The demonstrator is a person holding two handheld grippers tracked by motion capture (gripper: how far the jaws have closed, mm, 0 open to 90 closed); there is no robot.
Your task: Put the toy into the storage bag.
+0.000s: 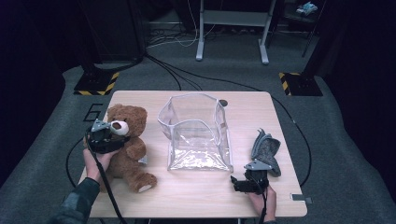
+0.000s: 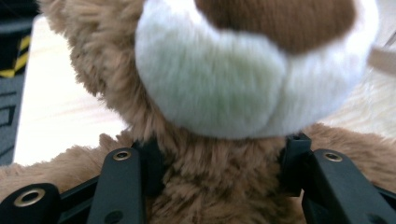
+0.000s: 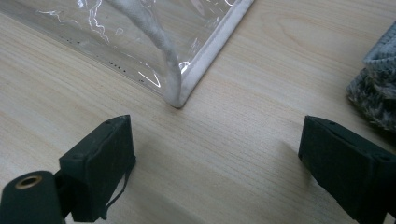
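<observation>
A brown teddy bear [image 1: 127, 151] with a white muzzle sits at the table's left side. My left gripper [image 1: 116, 139] holds it at the neck, just under the muzzle. In the left gripper view the two black jaws press into the fur on either side of the bear's [image 2: 210, 84] neck, so the left gripper [image 2: 219, 163] is shut on it. My right gripper [image 1: 239, 184] rests low at the table's front right, jaws wide open and nothing between them. In the right gripper view it [image 3: 217, 154] faces the near corner of a clear plastic bag [image 3: 140, 42].
The clear bag [image 1: 196, 133] stands open in the middle of the wooden table [image 1: 243, 200]. A grey fabric piece [image 1: 267, 148] lies just beyond the right gripper, and its edge [image 3: 378, 79] shows in the right gripper view. Cables and a stand are on the floor behind.
</observation>
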